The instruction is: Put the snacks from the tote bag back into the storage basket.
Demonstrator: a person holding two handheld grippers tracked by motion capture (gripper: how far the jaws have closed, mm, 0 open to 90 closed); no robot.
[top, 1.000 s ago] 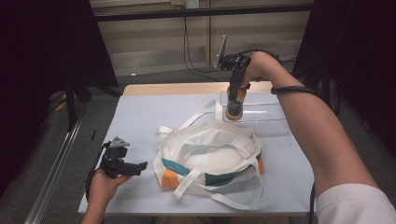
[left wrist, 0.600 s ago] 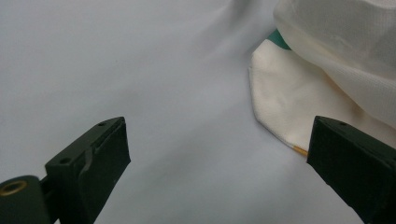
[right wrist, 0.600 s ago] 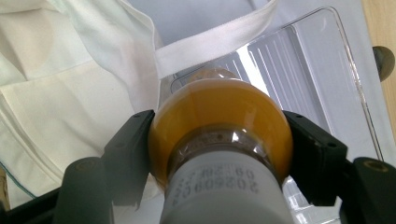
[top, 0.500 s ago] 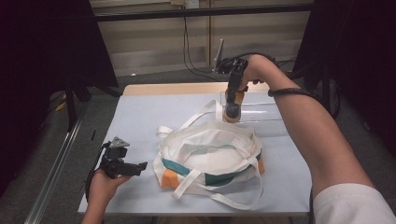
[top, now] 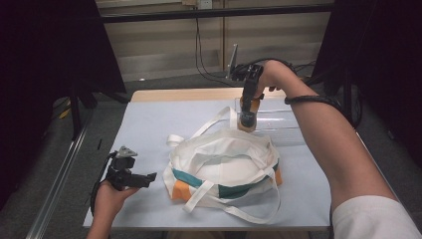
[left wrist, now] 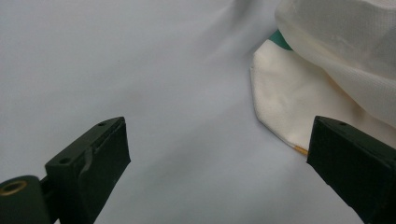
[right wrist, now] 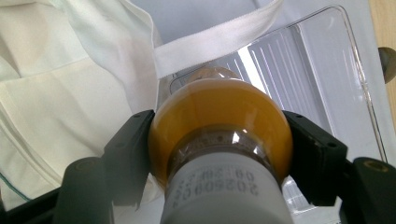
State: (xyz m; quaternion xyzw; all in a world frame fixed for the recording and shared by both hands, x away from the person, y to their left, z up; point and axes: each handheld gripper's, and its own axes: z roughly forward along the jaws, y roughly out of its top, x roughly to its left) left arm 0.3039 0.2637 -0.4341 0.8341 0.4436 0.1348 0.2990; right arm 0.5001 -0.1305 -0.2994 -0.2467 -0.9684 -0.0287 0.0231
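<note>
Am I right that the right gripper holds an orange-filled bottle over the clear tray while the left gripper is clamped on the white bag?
Not quite. The left gripper is open, its jaws apart over bare table beside the white bag, as the left gripper view shows. The right gripper does hold the bottle over the clear tray.

— Any print you can read?
— I see one line of digits on the white cap [right wrist: 224,186] of the orange bottle [right wrist: 219,116], upside down to me: roughly "20250602", with "00:28:27" below. I read nothing else.
</note>
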